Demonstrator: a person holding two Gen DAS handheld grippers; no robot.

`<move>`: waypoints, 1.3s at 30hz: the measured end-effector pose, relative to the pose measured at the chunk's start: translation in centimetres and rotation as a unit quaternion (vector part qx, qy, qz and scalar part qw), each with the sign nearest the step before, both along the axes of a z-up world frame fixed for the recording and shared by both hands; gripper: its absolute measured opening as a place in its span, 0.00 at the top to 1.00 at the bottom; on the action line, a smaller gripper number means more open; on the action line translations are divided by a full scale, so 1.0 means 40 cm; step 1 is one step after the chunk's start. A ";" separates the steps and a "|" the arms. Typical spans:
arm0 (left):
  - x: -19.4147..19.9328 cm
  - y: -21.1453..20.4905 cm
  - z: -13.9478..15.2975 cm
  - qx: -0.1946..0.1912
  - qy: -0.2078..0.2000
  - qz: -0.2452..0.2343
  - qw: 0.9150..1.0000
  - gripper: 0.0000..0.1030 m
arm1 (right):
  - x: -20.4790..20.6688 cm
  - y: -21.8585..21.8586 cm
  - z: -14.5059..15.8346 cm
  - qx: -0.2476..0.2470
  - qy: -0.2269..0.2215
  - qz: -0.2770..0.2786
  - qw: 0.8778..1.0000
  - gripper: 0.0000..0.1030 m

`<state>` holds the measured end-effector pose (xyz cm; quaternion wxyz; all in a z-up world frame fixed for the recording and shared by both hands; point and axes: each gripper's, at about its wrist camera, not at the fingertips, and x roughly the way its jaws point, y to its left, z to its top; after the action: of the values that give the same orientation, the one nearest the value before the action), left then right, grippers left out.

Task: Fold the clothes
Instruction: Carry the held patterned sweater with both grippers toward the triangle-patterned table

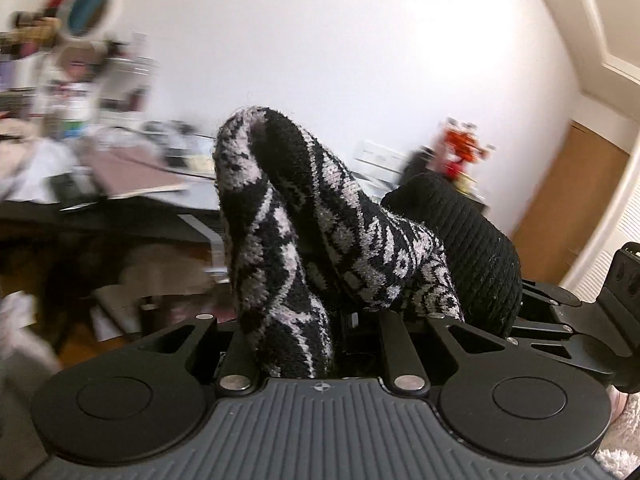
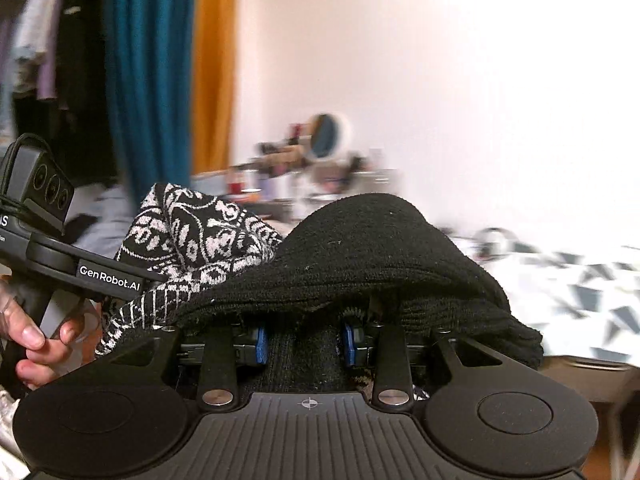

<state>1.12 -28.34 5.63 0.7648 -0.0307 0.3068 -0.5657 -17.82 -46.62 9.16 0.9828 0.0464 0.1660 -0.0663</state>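
A black-and-white patterned knit garment (image 1: 280,216) bunches up high over my left gripper (image 1: 304,320) and hides its fingers; the jaws stand nearly together, clamped on the cloth. Its black ribbed part (image 1: 472,240) runs right toward the other gripper's body (image 1: 624,280). In the right wrist view that black knit (image 2: 360,248) drapes over my right gripper (image 2: 306,340), whose blue pads (image 2: 262,344) press on a fold of it. The patterned part (image 2: 200,236) leads left to the left gripper's body (image 2: 40,220), held by a person's hand (image 2: 32,340).
A cluttered desk (image 1: 132,184) with a round mirror (image 1: 88,8) stands at the left, blurred. A red-orange toy (image 1: 460,148) and a wooden door (image 1: 576,192) are at the right. Teal and orange curtains (image 2: 152,60) hang behind; a bed with a triangle-print cover (image 2: 580,292) lies right.
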 end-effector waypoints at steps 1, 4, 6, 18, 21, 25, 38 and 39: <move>-0.004 -0.042 -0.007 -0.003 0.003 -0.015 1.000 0.84 | -0.016 -0.028 -0.003 -0.004 0.002 -0.017 1.000 0.71; -0.015 -0.168 -0.028 -0.010 0.016 -0.055 0.998 0.84 | -0.052 -0.121 -0.010 -0.010 0.010 -0.063 0.998 0.71; -0.009 -0.261 -0.039 -0.016 0.020 -0.081 0.996 0.85 | -0.066 -0.190 -0.016 -0.019 0.015 -0.086 0.996 0.71; 0.166 -0.883 0.117 -0.113 -0.031 -0.194 0.974 0.85 | 0.050 -0.758 0.109 -0.099 -0.002 -0.188 0.977 0.71; 0.211 -1.024 0.214 -0.142 -0.061 -0.214 0.965 0.85 | 0.101 -0.904 0.185 -0.128 -0.026 -0.209 0.969 0.71; 0.247 -1.190 0.339 -0.165 -0.094 -0.217 0.957 0.86 | 0.160 -1.091 0.286 -0.161 -0.053 -0.225 0.960 0.71; 0.135 -1.498 0.477 -0.236 -0.178 -0.076 0.952 0.85 | 0.205 -1.631 0.438 -0.276 -0.143 -0.123 0.942 0.70; 0.119 -1.517 0.465 -0.229 -0.172 -0.062 0.956 0.85 | 0.204 -1.677 0.432 -0.271 -0.147 -0.108 0.945 0.70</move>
<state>5.86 -89.01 24.24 0.7419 -0.0880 0.0344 -0.6638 -9.65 -113.69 26.46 0.9587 -0.1947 -0.0105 -0.2071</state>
